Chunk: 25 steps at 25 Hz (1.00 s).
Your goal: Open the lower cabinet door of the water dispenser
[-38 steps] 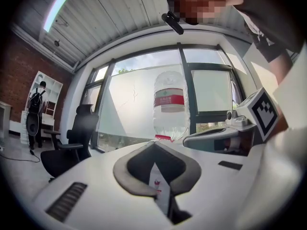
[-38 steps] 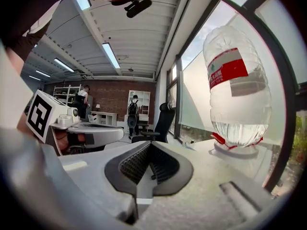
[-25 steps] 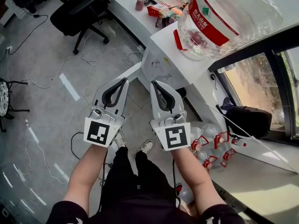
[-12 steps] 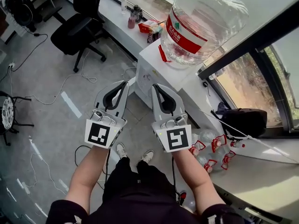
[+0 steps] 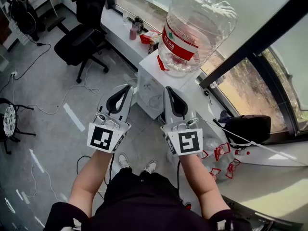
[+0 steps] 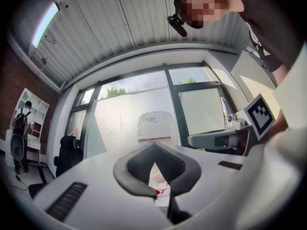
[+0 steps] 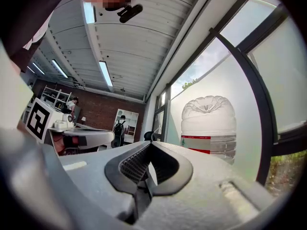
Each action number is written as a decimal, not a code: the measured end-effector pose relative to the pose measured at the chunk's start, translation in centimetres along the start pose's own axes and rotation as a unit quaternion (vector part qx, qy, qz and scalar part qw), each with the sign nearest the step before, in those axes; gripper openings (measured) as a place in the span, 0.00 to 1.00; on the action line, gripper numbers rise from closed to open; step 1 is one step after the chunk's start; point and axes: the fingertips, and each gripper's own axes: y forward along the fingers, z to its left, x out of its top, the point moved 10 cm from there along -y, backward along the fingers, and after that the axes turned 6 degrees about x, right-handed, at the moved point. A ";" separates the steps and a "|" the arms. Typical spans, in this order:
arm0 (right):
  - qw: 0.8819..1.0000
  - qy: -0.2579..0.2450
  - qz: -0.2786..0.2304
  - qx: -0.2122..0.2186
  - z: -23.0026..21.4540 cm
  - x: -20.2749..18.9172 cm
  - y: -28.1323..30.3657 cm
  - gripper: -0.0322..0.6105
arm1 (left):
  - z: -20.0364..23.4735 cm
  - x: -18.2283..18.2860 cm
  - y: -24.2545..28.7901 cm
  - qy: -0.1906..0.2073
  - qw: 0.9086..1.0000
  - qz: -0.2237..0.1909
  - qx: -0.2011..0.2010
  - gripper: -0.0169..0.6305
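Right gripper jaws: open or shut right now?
Shut. In the right gripper view the right gripper has its tips together with nothing between them; the water bottle stands ahead of it, untouched.

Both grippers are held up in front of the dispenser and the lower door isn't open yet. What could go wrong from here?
Both the left gripper and right gripper have shut jaws; they likely must open before gripping the door. They sit close to the water dispenser top, so a swing might bump the water bottle. Loose cables on the floor could snag feet when crouching.
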 end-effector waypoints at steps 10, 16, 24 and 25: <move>0.999 -0.006 -0.023 -0.022 -1.7 2.4 -3.0 0.06 | -1.3 3.1 -0.7 0.014 1.000 -0.027 0.005 0.04; 0.998 -0.002 -0.040 -0.049 -3.3 3.3 -5.4 0.06 | -2.4 3.6 -1.3 0.014 0.999 -0.034 0.011 0.04; 0.997 -0.001 -0.030 -0.068 -4.2 2.5 -7.6 0.06 | -3.3 4.0 -1.4 0.020 0.999 -0.040 0.011 0.04; 0.997 0.000 -0.030 -0.071 -4.3 2.4 -7.9 0.06 | -3.4 4.0 -1.5 0.021 0.999 -0.040 0.011 0.04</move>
